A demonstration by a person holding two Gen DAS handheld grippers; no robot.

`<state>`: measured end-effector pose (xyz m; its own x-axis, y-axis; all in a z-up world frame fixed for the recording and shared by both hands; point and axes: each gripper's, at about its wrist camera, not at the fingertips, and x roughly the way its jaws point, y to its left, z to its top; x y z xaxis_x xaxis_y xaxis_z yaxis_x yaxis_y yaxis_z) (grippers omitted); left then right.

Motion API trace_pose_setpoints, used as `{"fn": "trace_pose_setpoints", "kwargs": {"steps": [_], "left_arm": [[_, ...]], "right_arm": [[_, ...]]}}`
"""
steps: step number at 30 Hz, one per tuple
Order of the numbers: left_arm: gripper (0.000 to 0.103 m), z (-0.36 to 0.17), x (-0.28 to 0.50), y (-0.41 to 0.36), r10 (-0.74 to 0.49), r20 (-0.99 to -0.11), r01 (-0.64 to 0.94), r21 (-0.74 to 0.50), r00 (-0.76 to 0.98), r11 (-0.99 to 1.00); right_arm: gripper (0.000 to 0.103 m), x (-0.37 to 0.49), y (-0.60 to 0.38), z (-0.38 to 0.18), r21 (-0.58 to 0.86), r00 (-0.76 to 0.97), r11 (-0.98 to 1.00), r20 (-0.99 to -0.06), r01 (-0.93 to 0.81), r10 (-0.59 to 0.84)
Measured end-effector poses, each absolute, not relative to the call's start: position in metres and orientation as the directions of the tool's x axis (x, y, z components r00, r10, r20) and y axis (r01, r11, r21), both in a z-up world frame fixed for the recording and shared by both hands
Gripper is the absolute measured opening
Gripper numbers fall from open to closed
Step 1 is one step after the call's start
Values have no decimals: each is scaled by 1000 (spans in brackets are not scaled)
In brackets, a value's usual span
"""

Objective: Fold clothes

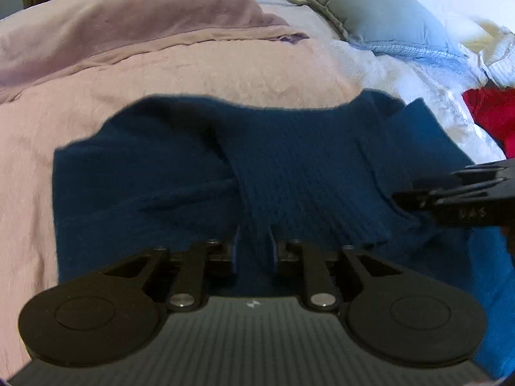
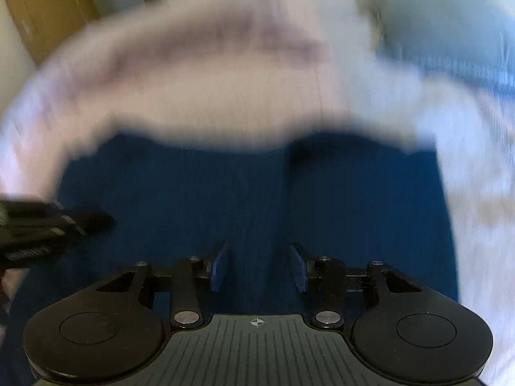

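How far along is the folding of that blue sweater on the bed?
Partway, it seems. The blue sweater lies spread on the pink bedspread with its sleeves apparently already folded across the body. Right now the left gripper and the right gripper sit over its near edge, with fabric between their fingers. Still left: folding the body over, and the red garment waiting at the side.

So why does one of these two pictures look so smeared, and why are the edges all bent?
Right wrist view: motion blur smears the bedspread and grey pillow; only the gripper body stays crisp. Left wrist view: fairly sharp, the blue sweater knit readable. Both views: fisheye lens bows straight lines and darkens the corners.
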<state>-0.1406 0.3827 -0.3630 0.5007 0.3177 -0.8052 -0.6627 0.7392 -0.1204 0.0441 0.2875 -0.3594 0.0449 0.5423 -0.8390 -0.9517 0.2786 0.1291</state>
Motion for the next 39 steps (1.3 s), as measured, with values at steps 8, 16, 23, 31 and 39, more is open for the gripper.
{"fn": "trace_pose_setpoints", "kwargs": {"steps": [8, 16, 23, 31, 39], "left_arm": [[16, -305, -174, 365, 326, -816, -723, -155, 478, 673], [17, -213, -217, 296, 312, -885, -780, -86, 345, 619], [25, -140, -252, 235, 426, -864, -837, 10, 268, 548], [32, -103, -267, 119, 480, -854, -902, 28, 202, 430], [37, -66, -253, -5, 524, -824, -904, 38, 213, 427]], "right_arm": [[44, 18, 245, -300, 149, 103, 390, -826, -909, 555], [44, -39, 154, -220, 258, 46, 508, -859, -822, 510], [53, -60, 125, -157, 247, 22, 424, -844, -871, 536], [64, -82, 30, -114, 151, 74, 335, -816, -930, 573], [64, -87, -77, -95, 137, 77, 319, -813, -938, 578]]}}
